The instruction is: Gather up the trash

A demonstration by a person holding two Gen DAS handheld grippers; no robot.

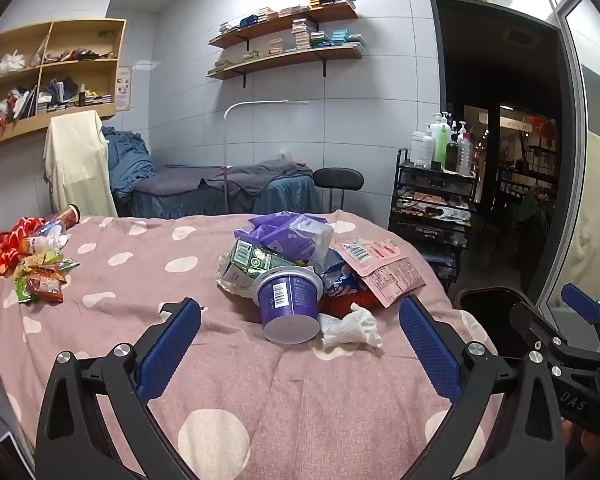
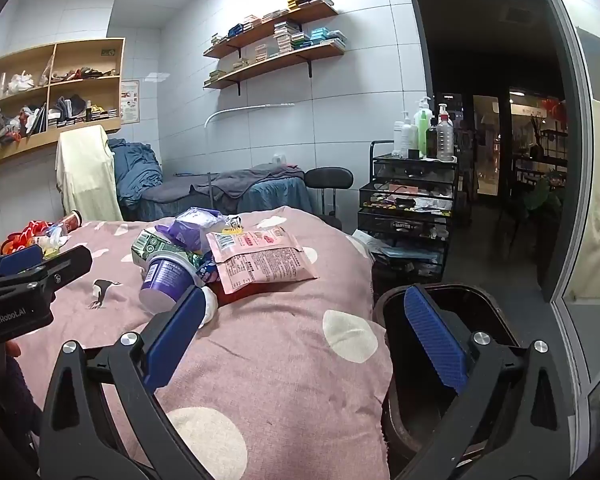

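A trash pile lies mid-bed on the pink spotted bedcover (image 1: 228, 400): a tipped purple cup (image 1: 290, 304), a crumpled white tissue (image 1: 350, 326), a pink snack packet (image 1: 380, 268), a green carton (image 1: 252, 260) and a purple wrapper (image 1: 288, 232). My left gripper (image 1: 299, 303) is open just short of the cup, holding nothing. Another heap of wrappers (image 1: 32, 264) sits at the bed's left edge. My right gripper (image 2: 306, 295) is open and empty, one finger over the bed corner, the other over the black trash bin (image 2: 384, 300). The cup (image 2: 166, 280) and packet (image 2: 256, 264) lie ahead of it.
A black trolley (image 1: 432, 200) with bottles stands past the bed's right corner, with a black stool (image 1: 338, 180) and a second bed (image 1: 220, 188) behind. A glass partition (image 2: 588, 240) runs close along the right of the bin. Wall shelves hang above.
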